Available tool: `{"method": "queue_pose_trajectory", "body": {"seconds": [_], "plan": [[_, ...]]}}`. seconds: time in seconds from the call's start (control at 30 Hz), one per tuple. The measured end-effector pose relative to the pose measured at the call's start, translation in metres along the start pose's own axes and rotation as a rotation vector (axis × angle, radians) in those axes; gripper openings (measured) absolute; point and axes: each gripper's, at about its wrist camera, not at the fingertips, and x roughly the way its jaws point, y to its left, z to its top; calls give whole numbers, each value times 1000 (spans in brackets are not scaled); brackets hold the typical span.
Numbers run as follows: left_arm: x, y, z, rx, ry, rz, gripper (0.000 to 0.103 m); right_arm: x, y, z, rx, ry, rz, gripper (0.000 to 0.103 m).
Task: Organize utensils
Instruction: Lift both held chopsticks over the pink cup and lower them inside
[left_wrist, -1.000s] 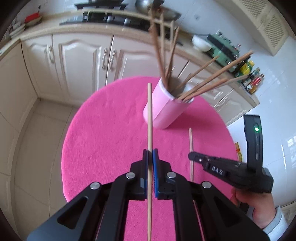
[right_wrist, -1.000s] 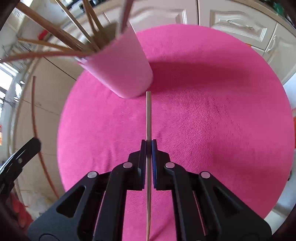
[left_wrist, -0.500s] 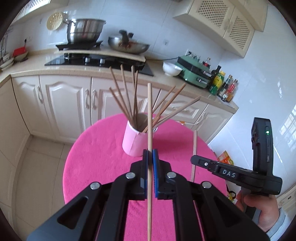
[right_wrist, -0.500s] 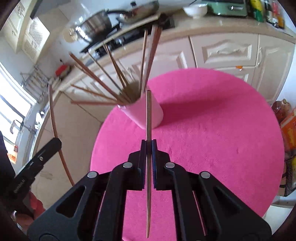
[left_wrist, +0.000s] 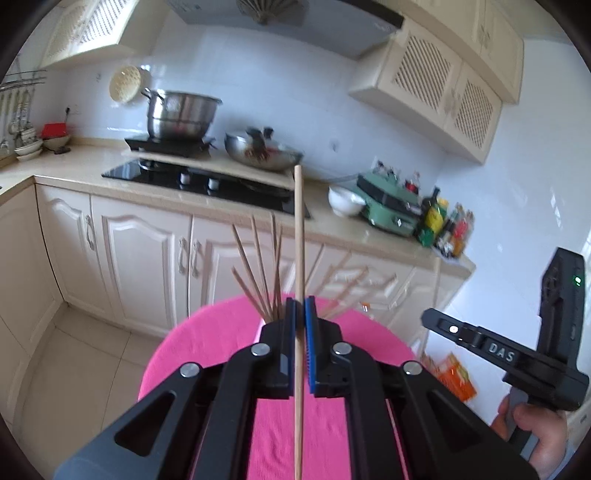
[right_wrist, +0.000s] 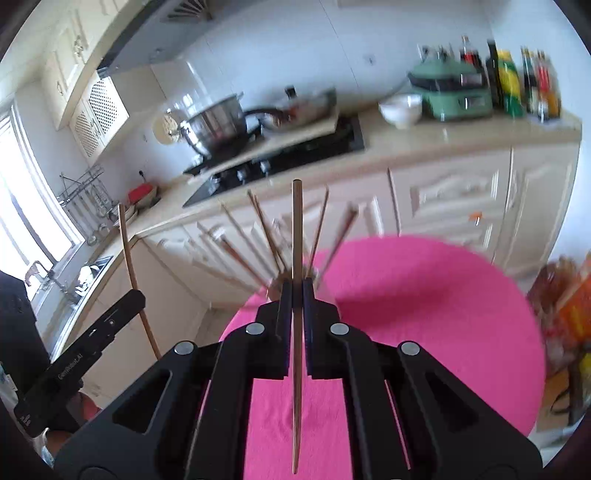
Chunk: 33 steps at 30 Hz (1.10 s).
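Note:
My left gripper is shut on a light wooden chopstick that stands upright between its pads. My right gripper is shut on a second chopstick, also upright. Both are raised above the round pink table, which also shows in the right wrist view. A bunch of brown chopsticks fans out of a holder behind the left fingers; the pink holder itself is hidden. The same bunch shows blurred in the right wrist view. The right gripper's body is at the left view's right.
A counter with a hob, steel pot and wok runs behind the table. White cabinets stand under it. A green appliance and bottles sit at the counter's right. Orange packets lie on the floor right of the table.
Both grippers have lifted and tilted up with their chopsticks, so the table and the holder have dropped low in both views and the kitchen wall fills them.

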Motion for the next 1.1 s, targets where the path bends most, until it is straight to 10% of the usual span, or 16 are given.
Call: {"method": "queue_pose_trajectory", "body": {"seconds": [0.6,1.1], "plan": [[84,8,38,-56,-248,52,5,56,3,76,-117,-243,97,6],[134,21,21,-74,-285,5,5,94,4,69,-181,-314,153,6]]}}
